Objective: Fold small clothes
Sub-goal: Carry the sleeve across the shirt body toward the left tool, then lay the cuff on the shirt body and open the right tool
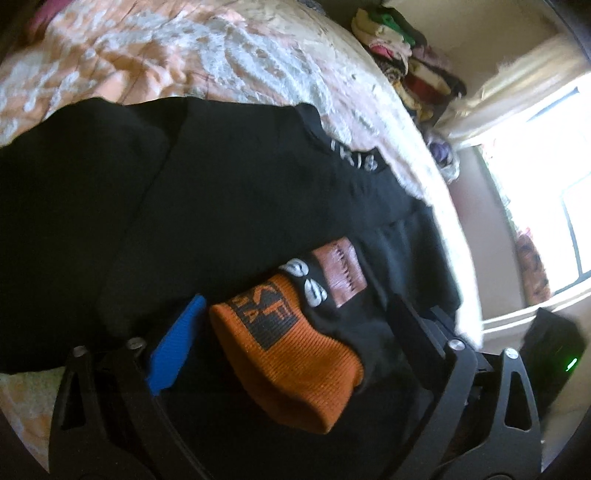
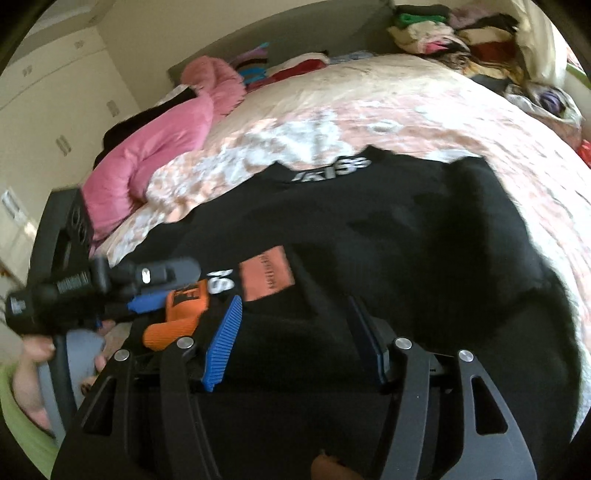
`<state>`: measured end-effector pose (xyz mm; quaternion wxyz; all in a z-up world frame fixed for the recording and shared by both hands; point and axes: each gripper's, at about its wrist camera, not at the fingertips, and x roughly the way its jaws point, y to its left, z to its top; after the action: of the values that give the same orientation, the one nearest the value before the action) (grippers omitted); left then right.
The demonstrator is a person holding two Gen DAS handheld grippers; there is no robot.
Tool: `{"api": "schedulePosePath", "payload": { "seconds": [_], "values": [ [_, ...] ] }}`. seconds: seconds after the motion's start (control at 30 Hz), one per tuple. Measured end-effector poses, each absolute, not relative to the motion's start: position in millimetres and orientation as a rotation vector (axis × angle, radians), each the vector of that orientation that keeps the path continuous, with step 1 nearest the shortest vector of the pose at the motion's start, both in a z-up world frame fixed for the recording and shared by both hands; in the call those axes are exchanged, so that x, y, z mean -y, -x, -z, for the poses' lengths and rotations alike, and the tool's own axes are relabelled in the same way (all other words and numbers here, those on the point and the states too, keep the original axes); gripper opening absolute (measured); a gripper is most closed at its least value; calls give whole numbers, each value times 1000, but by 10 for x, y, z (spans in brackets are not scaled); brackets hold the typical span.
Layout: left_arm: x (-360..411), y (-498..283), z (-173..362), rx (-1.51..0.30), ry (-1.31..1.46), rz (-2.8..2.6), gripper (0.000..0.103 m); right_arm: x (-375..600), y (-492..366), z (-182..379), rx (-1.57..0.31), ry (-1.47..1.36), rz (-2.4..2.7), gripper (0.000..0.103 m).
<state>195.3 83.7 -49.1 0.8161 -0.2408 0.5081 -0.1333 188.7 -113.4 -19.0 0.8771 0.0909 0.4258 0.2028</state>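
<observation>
Two grippers work over one black garment (image 2: 388, 229) spread on a bed.

Left gripper (image 1: 288, 325): jaws apart, blue pad (image 1: 177, 347) on one side and dark finger (image 1: 417, 332) on the other. An orange ribbed cuff (image 1: 291, 354) with a dark printed block lies between them; whether either pad presses on it cannot be told.

Right gripper (image 2: 295, 339): jaws apart, blue ribbed pad (image 2: 221, 343) and dark finger (image 2: 365, 339) straddling black cloth at the near edge of the garment; a firm pinch is not visible.

Garment: black, soft, largely flat with shallow creases. White lettering (image 2: 332, 171) sits at its far edge, near a notched neckline. A reddish-brown stitched patch (image 2: 267, 273) lies on the near part, with white printed marks (image 1: 306, 282) beside it, next to the orange cuff. Long axis runs from the grippers away toward the lettered edge; the near edge sits under both sets of jaws. In the right wrist view the left gripper reaches in from the left, its tip at the orange cuff, held by a hand (image 2: 35, 354).

Bedspread (image 2: 424, 110): peach and white floral, under the garment on all visible sides.

Also present: pink padded jacket (image 2: 155, 147) at the far left of the bed; heap of mixed clothes (image 2: 454, 33) beyond the far corner; bright window (image 1: 543, 177) at the side.
</observation>
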Motion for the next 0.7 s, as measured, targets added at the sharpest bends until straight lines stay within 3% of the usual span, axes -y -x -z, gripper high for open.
{"api": "schedulePosePath", "payload": {
  "seconds": [0.03, 0.13, 0.2, 0.23, 0.47, 0.6, 0.63, 0.7],
  "values": [
    [-811, -1949, 488, -1083, 498, 282, 72, 1202, -1881, 181, -883, -197, -409, 58],
    [-772, -1936, 452, -1063, 473, 289, 37, 1480, -1877, 155, -865, -247, -357, 58],
    [-780, -1933, 401, -1036, 460, 295, 6, 1671, -1879, 132, -849, -276, -318, 58],
    [-794, -1938, 374, -1026, 452, 295, 2, 1747, -1886, 122, -842, -287, -303, 58],
    [-725, -1907, -233, -823, 350, 341, 1, 2083, -1917, 59, -799, -312, -207, 58],
    [-821, -1935, -149, -874, 299, 270, 2, 2059, -1947, 80, -811, -294, -194, 58],
    [-863, -1968, -63, -904, 305, 253, 3, 2032, -1961, 90, -815, -282, -191, 58],
    [-928, -2006, 56, -936, 283, 196, 17, 1959, -1990, 121, -832, -254, -186, 58]
  ]
}}
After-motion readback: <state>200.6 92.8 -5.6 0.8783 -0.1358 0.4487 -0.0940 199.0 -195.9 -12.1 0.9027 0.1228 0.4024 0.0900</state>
